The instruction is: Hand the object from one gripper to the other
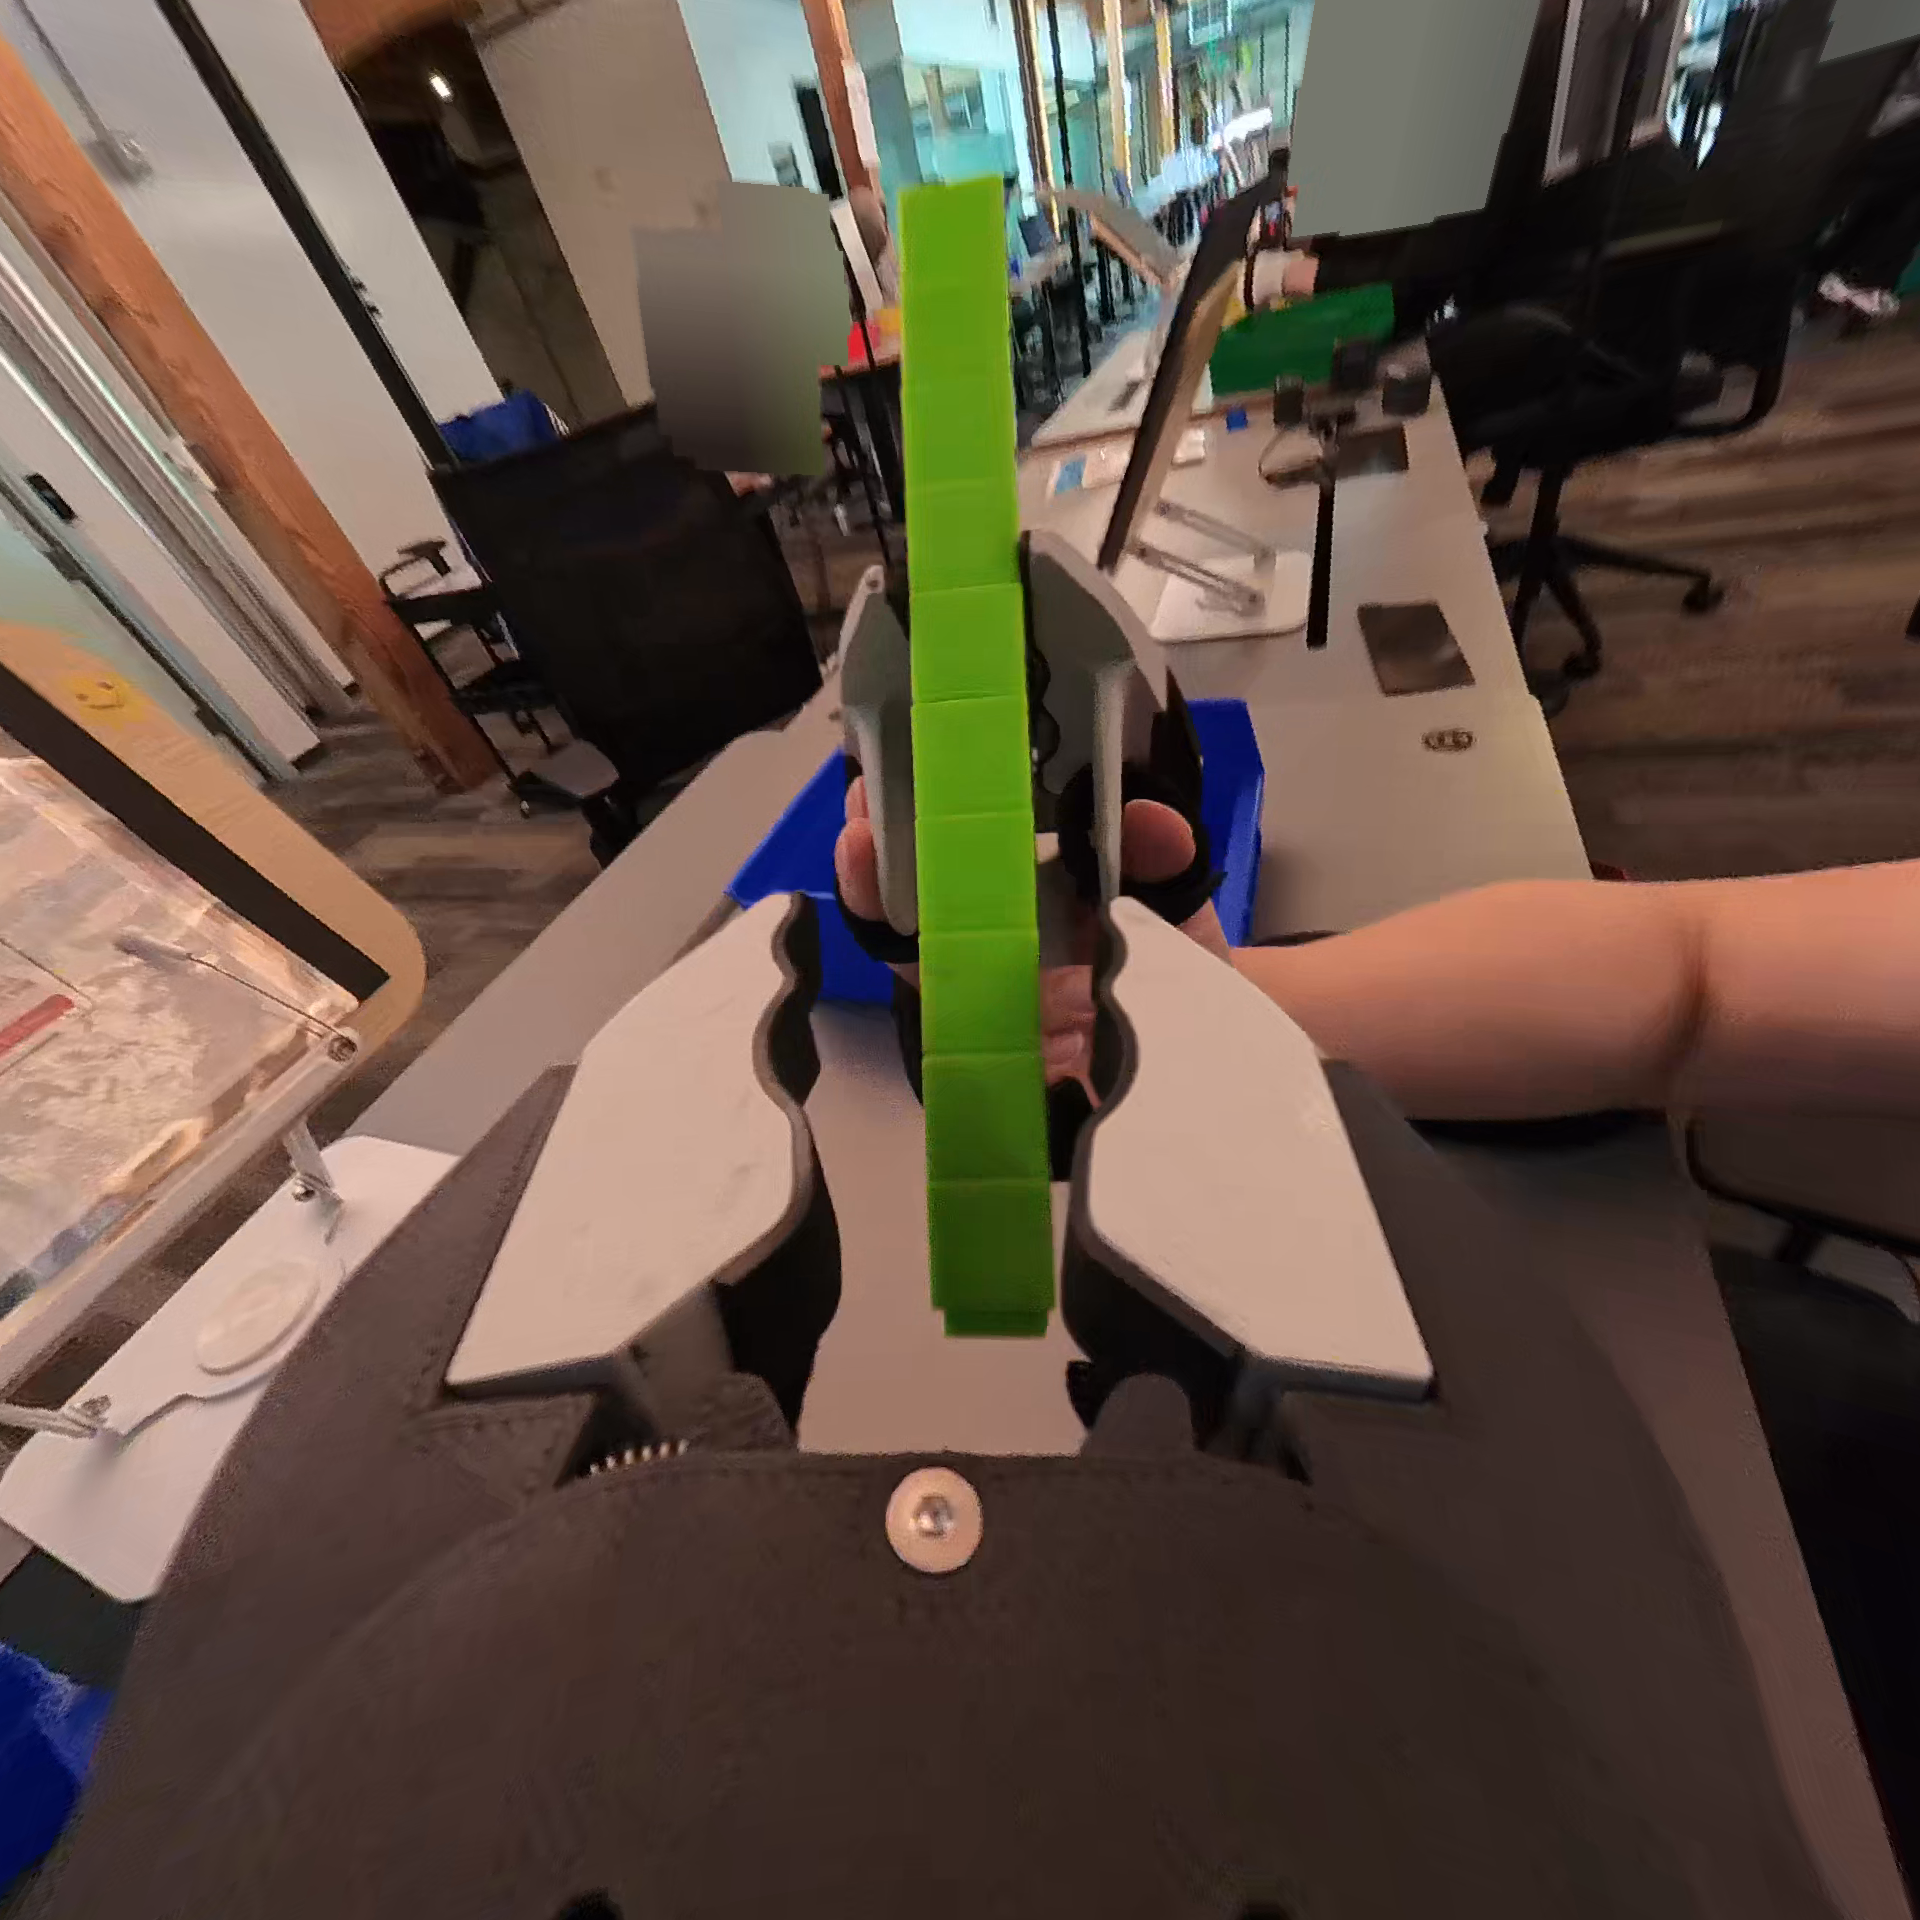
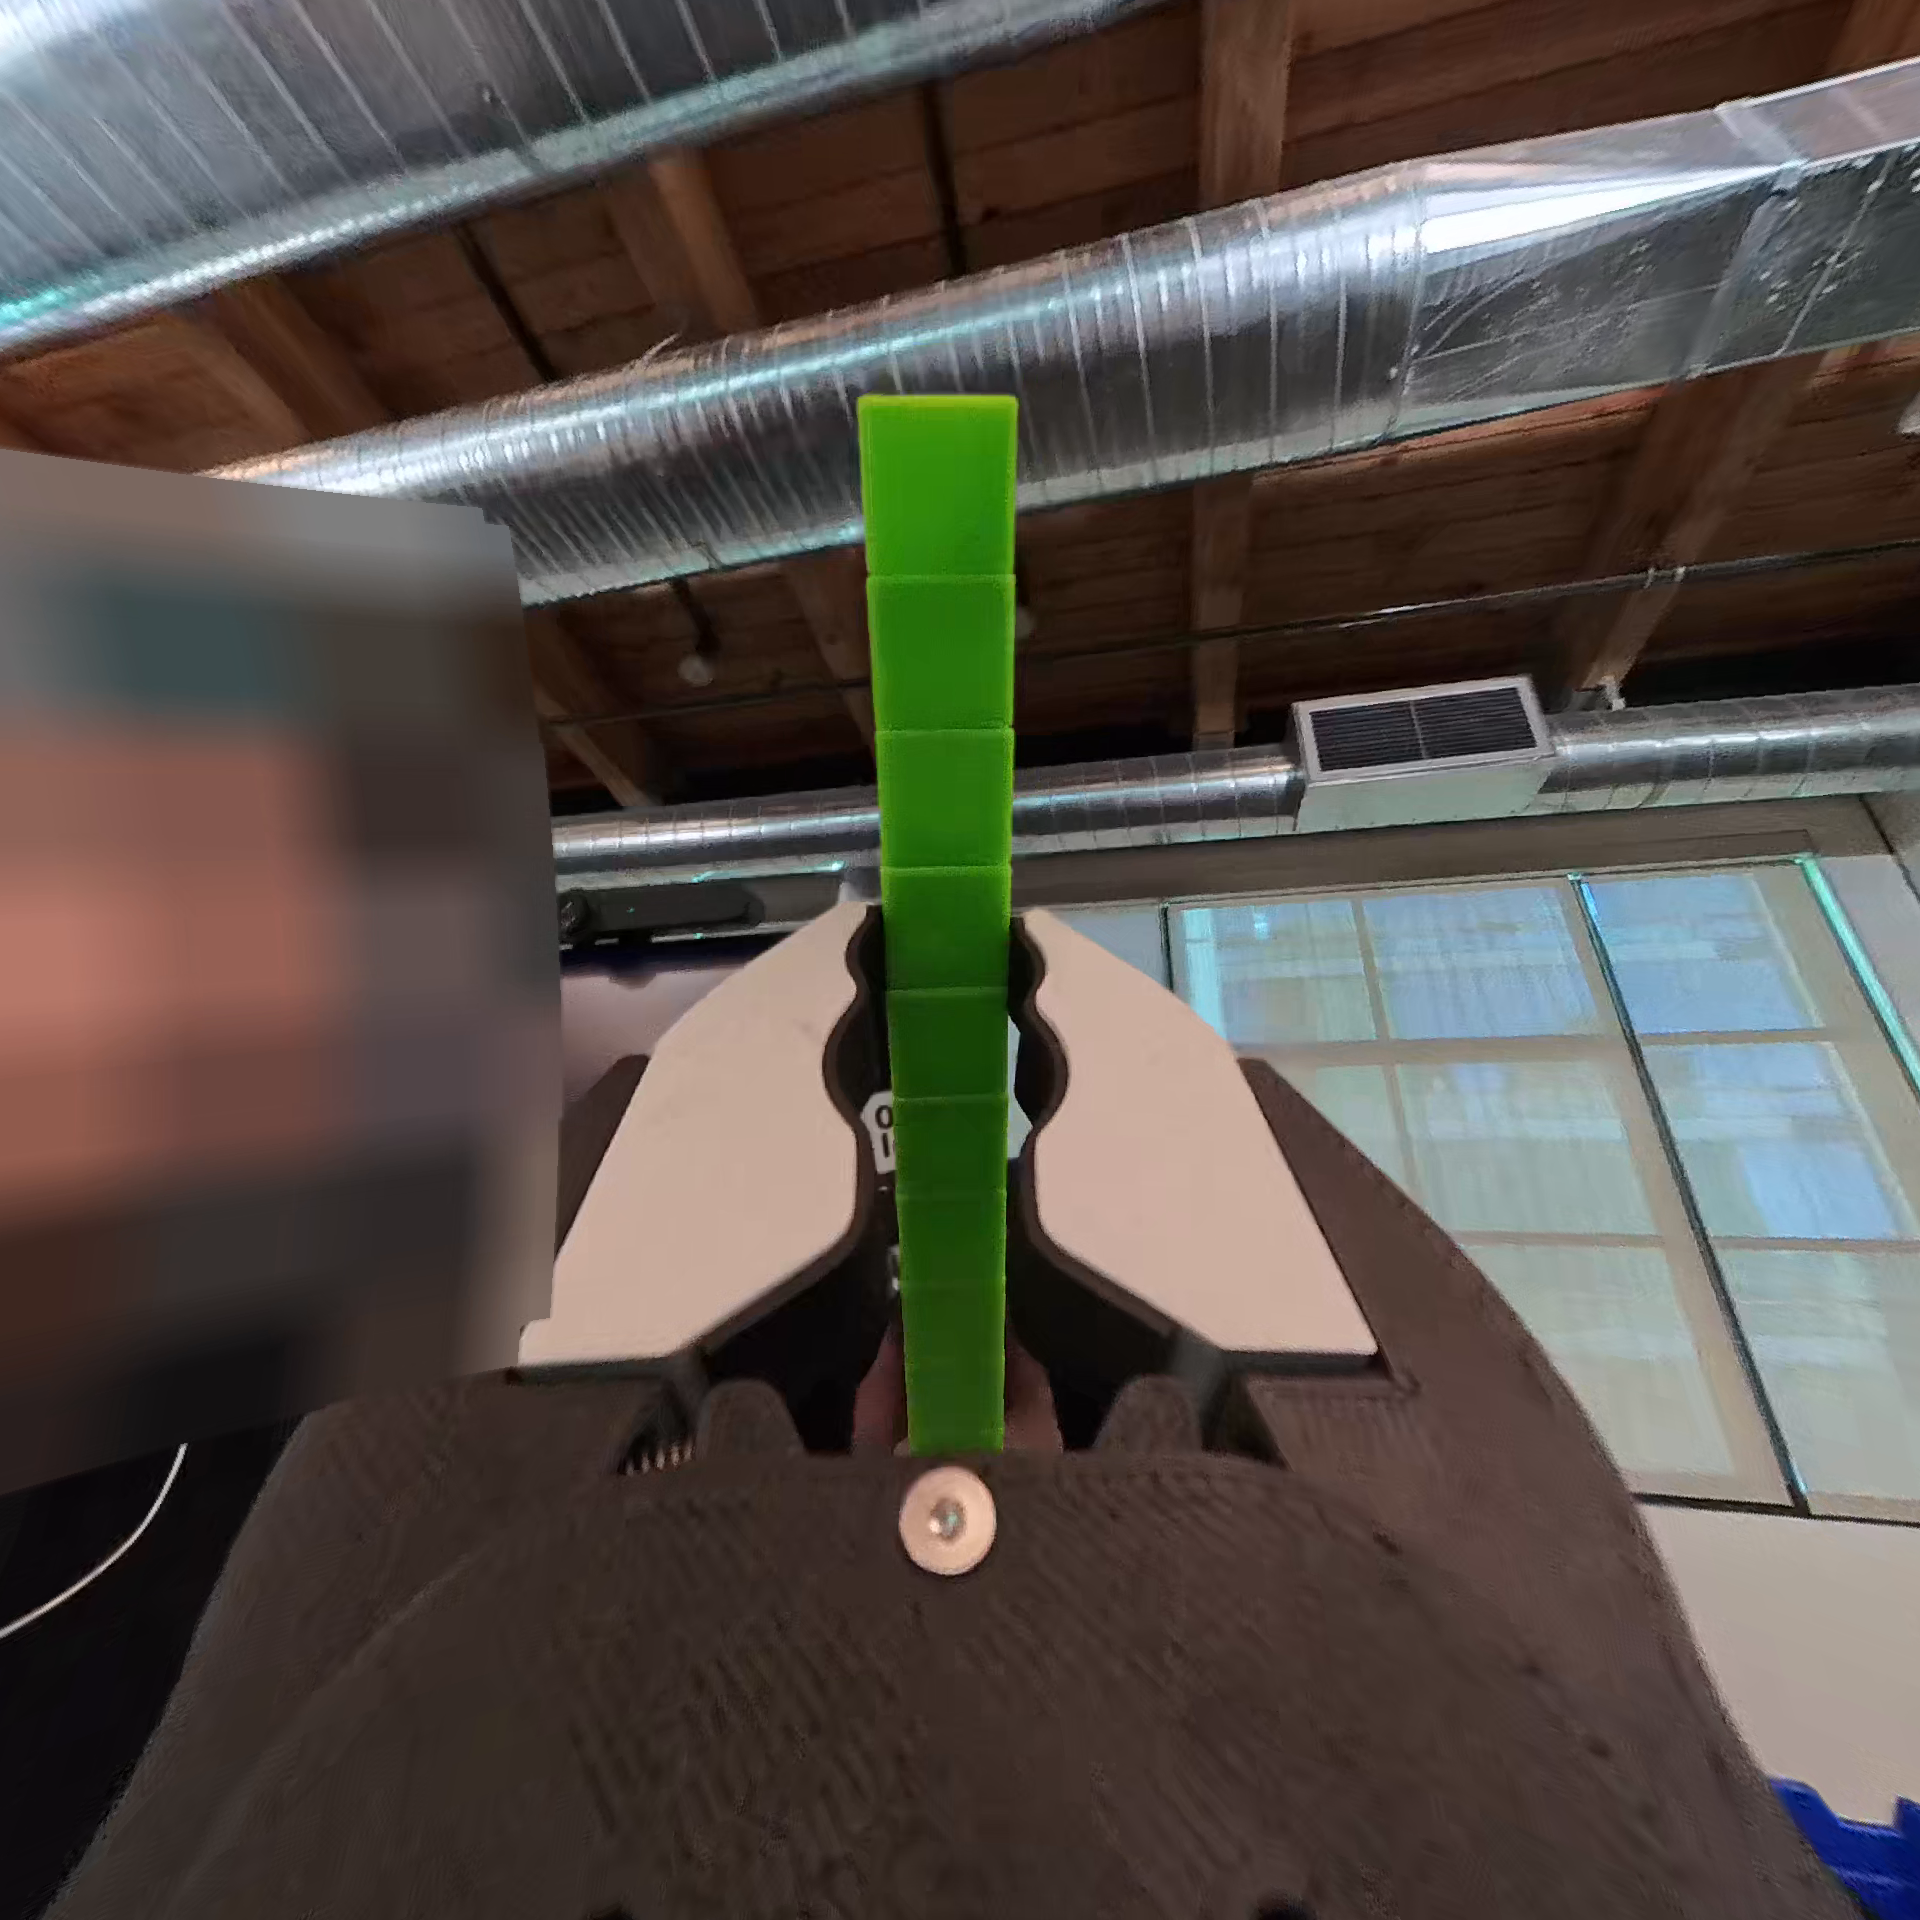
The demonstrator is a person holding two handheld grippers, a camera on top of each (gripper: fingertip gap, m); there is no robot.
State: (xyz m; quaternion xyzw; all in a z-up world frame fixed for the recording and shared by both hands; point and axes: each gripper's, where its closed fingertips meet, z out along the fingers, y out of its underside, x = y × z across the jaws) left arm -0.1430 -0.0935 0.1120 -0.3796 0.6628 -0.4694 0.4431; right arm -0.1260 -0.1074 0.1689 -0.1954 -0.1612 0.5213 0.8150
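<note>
Open office with a grey surface (image 1: 1351,727) below, and the green segmented bar (image 1: 971,748) stands upright mid-air, pinched by the right gripper (image 2: 945,935), while the left gripper (image 1: 951,925) fingers sit wide open either side of its near end, not touching.

floor: dark wood-look planks (image 1: 1714,727)
desks: long grey desk (image 1: 1382,748), blue bin (image 1: 1242,821) on it
chairs: black office chairs (image 1: 1579,374) on the right
post: big wooden post (image 1: 239,457) on the left
ceiling: wood beams (image 2: 1247,125), shiny silver ducts (image 2: 1143,312)
windows: big gridded window (image 2: 1507,1143), daylight coming in
</note>
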